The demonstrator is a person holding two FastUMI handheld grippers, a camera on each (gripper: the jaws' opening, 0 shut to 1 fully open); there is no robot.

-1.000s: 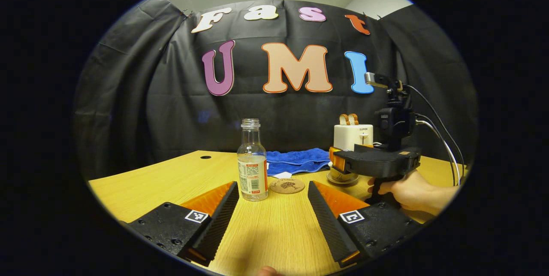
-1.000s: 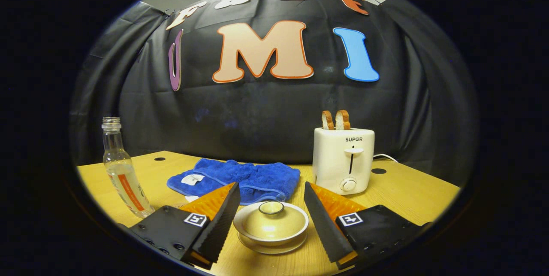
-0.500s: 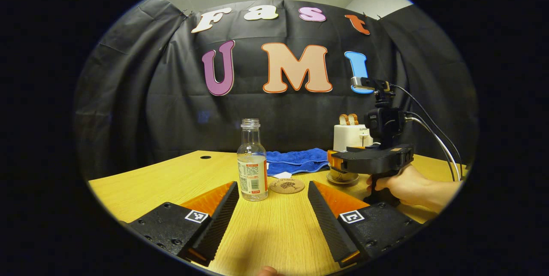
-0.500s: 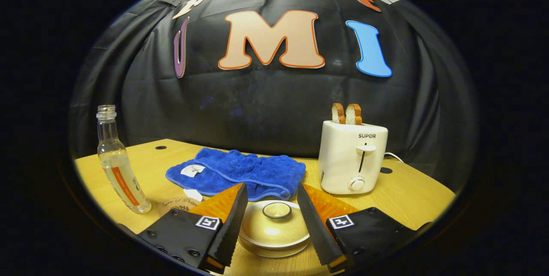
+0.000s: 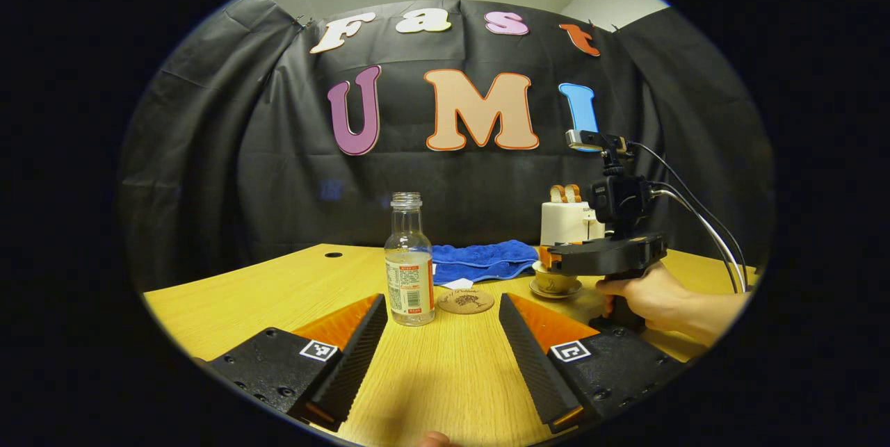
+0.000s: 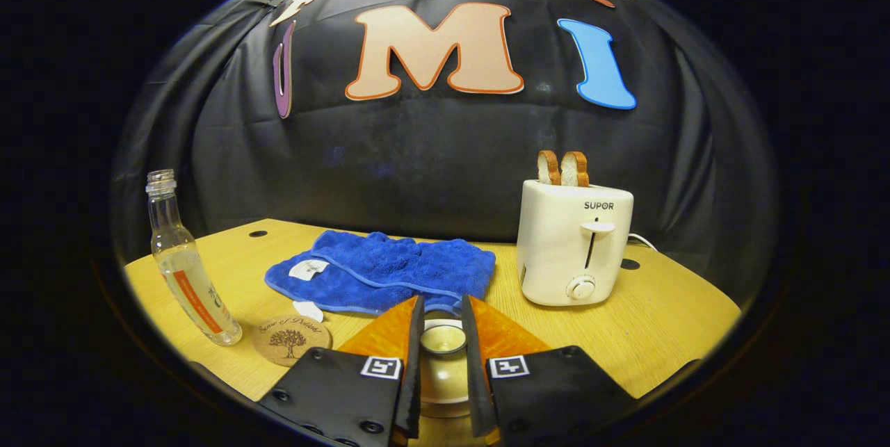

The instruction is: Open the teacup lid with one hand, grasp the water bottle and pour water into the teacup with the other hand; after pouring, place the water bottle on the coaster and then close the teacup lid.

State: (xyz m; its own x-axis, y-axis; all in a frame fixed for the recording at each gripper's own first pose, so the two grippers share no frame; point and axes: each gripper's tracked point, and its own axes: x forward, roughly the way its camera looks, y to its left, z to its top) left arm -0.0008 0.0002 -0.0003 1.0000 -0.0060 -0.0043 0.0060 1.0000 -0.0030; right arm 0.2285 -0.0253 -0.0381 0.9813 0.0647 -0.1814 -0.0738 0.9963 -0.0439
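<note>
A clear water bottle (image 5: pixel 408 259) with no cap stands upright on the wooden table, just left of a round cork coaster (image 5: pixel 465 301). My left gripper (image 5: pixel 441 302) is open and low over the table, short of the bottle, with nothing between its fingers. In the left gripper view the teacup (image 5: pixel 554 283) sits on its saucer to the right, with the right gripper (image 5: pixel 549 261) over it. In the right gripper view my right gripper (image 6: pixel 442 304) is shut on the knob of the teacup lid (image 6: pixel 443 374). The bottle (image 6: pixel 188 273) and coaster (image 6: pixel 290 339) lie to its left.
A blue towel (image 6: pixel 389 270) lies behind the teacup. A white toaster (image 6: pixel 573 242) with two bread slices stands at the back right. A hand (image 5: pixel 650 297) holds the right gripper, and cables trail off behind it. The booth wall closes off the back of the table.
The right gripper has moved forward and down over the teacup, and its fingers have closed from wide open onto the lid knob. The left gripper and the bottle have stayed still.
</note>
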